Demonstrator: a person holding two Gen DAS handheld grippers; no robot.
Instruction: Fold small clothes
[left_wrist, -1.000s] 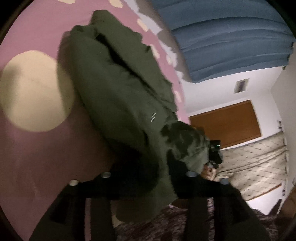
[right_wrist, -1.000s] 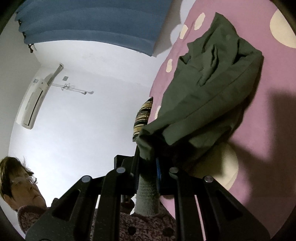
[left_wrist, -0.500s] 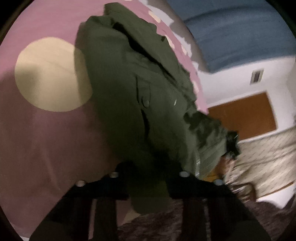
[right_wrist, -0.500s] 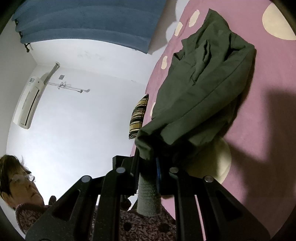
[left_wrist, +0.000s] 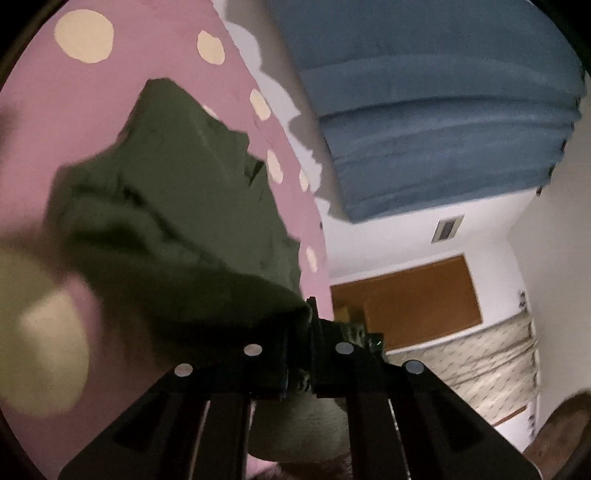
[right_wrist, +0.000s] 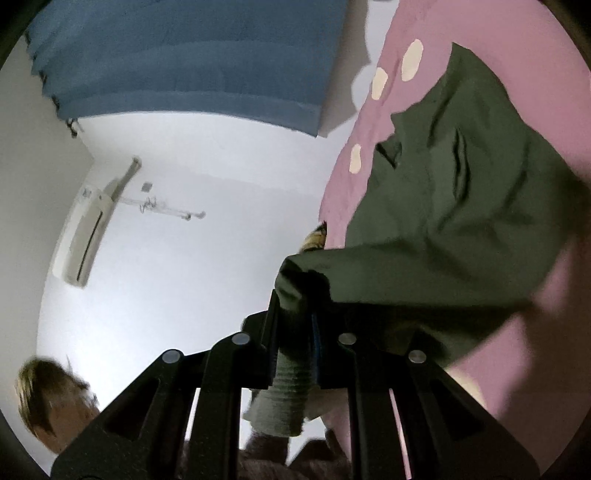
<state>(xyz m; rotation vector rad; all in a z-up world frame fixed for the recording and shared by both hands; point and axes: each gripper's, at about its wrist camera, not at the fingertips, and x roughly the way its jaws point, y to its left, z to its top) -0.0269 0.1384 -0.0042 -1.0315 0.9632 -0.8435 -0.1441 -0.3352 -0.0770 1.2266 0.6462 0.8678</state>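
The left gripper is clamped on a bunched edge of the dark green garment; the right gripper pinches the same garment at its ribbed grey-green cuff, which hangs down between the fingers; the cloth stretches away from both onto the pink spotted sheet; beyond hang a blue curtain and a wall air conditioner.

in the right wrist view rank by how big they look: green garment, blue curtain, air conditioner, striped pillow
1. green garment and blue curtain: alike in area, and the garment is nearer, so unranked
2. air conditioner
3. striped pillow, mostly hidden
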